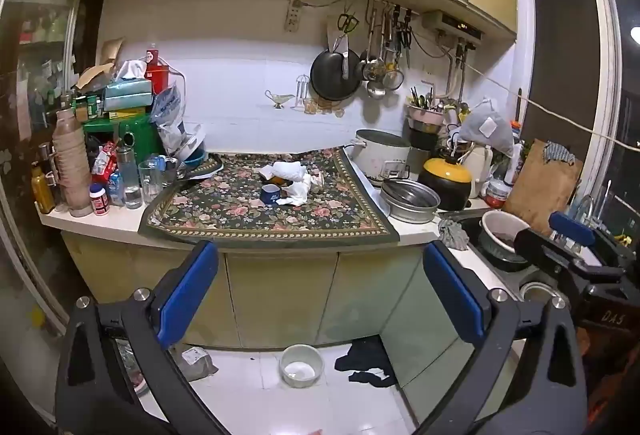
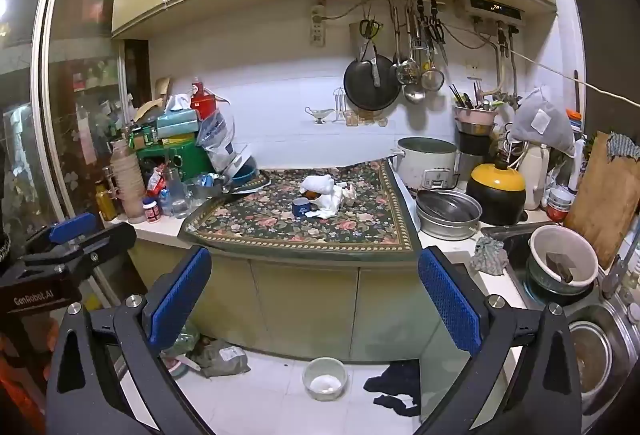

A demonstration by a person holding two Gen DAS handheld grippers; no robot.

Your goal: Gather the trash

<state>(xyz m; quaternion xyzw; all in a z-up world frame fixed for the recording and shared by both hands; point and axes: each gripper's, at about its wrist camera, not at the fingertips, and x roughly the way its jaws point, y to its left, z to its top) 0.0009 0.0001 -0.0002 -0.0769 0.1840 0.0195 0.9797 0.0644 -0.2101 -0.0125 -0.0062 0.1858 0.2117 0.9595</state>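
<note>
- The left tongs (image 1: 320, 291) are wide apart and hold nothing, in the air before the desk (image 1: 120, 223).
- The right tongs (image 2: 316, 295) are also wide apart and empty.
- The crumpled white tissue (image 1: 294, 179) lies on the floral cloth (image 1: 240, 211), at 12 o'clock from both tongs, well apart from them.
- A blue cup (image 1: 270, 194) touches the tissue at its 7 o'clock.

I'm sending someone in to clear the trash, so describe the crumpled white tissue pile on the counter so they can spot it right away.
Find the dark floral cloth spread over the middle of the kitchen counter, below the hanging black pan. Near its centre lies the crumpled white tissue pile, with a small blue cup right beside it. It is the only white, wrinkled heap on the cloth.
</note>
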